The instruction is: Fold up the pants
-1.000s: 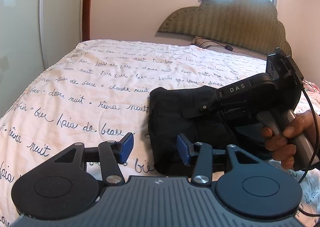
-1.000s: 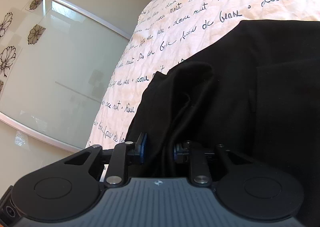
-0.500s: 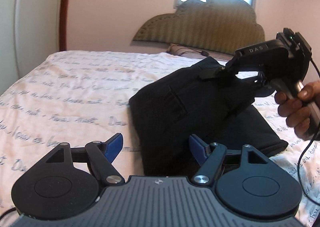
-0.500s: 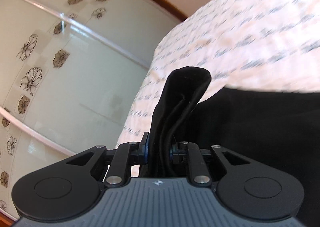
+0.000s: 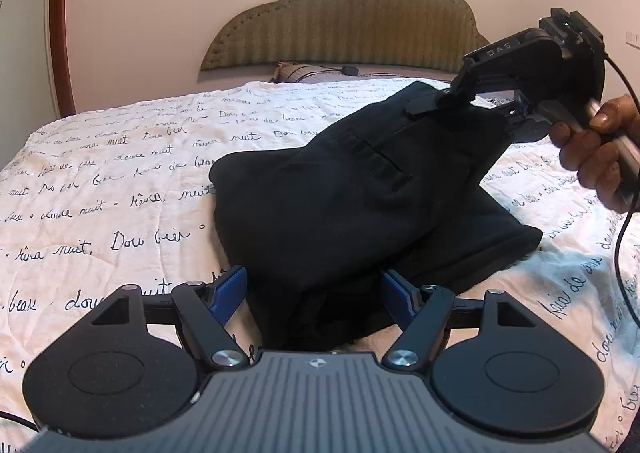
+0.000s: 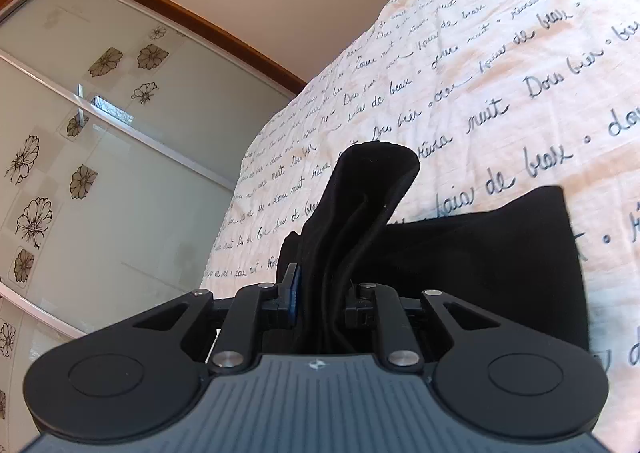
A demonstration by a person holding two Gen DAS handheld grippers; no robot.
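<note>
The black pants (image 5: 352, 205) lie folded on the bed, their near end between my left gripper's blue pads. My left gripper (image 5: 316, 293) is open around that near edge. My right gripper (image 5: 460, 101) is at the upper right of the left wrist view, shut on the pants' top layer and lifting it off the lower layers. In the right wrist view the right gripper (image 6: 322, 299) pinches a thick bunch of black cloth (image 6: 360, 213) that stands up between the pads.
The bed has a white quilt (image 5: 120, 181) with dark script writing. A padded headboard (image 5: 360, 13) and a pillow (image 5: 296, 71) stand at the far end. A glass wardrobe door with flower prints (image 6: 100, 173) is beside the bed.
My right gripper has closed on the pants' upper layer and lifted it up and to the right. My left gripper has opened wider and moved in around the near edge.
</note>
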